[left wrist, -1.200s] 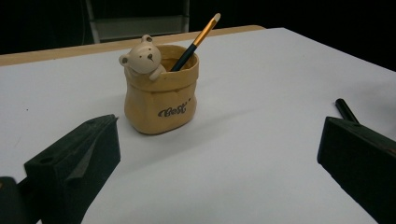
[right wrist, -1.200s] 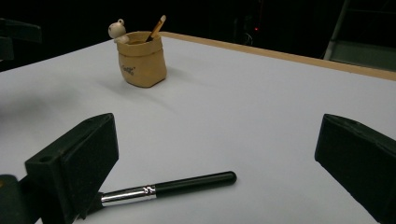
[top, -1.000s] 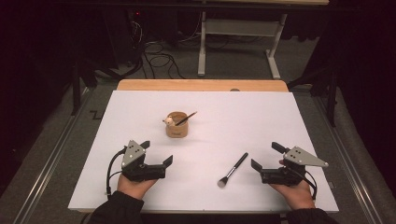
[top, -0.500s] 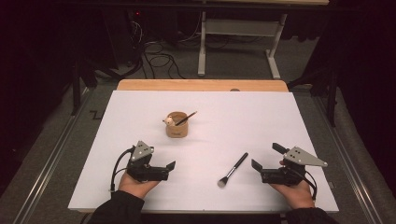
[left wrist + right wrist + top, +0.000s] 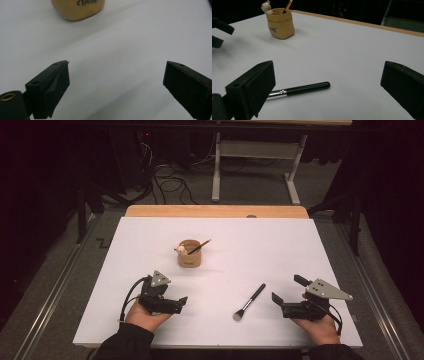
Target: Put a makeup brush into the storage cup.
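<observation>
- Your right gripper (image 5: 286, 296) rests on the table (image 5: 150, 235), jaws wide apart, just right of the makeup brush (image 5: 249, 301)
- Your left gripper (image 5: 181, 303) sits spread too, below the tan pen cup (image 5: 189, 255)

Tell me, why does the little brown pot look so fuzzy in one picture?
In the left gripper view the pot sits close to the lens and out of focus, its lettering smeared; in the right gripper view it looks sharp, casting a soft shadow; in the high view the room behind the white table is dark.
</observation>
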The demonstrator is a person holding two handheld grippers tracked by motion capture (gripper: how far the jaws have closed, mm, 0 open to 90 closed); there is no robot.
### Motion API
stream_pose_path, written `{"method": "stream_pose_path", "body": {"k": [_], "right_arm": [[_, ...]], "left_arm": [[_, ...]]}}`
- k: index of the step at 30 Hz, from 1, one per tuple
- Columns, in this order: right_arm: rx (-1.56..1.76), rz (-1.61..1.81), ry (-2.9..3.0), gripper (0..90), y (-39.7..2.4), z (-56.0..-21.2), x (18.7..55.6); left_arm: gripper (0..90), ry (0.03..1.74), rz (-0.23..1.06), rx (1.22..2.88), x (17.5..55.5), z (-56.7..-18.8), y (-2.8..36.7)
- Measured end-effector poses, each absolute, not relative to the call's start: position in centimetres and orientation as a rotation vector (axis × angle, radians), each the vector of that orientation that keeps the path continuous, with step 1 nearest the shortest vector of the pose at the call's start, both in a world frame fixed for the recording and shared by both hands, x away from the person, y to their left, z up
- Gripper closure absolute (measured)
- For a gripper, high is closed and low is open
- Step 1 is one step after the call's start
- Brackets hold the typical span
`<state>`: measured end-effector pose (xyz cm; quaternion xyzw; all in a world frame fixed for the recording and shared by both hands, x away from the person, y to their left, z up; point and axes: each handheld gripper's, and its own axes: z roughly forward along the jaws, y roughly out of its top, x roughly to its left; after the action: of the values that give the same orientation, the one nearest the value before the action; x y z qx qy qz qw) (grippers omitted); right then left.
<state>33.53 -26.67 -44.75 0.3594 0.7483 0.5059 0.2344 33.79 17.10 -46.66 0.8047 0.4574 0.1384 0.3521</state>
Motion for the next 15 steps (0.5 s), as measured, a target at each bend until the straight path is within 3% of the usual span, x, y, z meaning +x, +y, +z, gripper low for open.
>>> {"method": "stream_pose_path", "body": {"k": [15], "right_arm": [[1.001,1.373,2.066,0.2,-27.8,-45.5,32.8]], "left_arm": [[10.5,1.207,0.236,2.182,34.7,-45.7,15.1]]}}
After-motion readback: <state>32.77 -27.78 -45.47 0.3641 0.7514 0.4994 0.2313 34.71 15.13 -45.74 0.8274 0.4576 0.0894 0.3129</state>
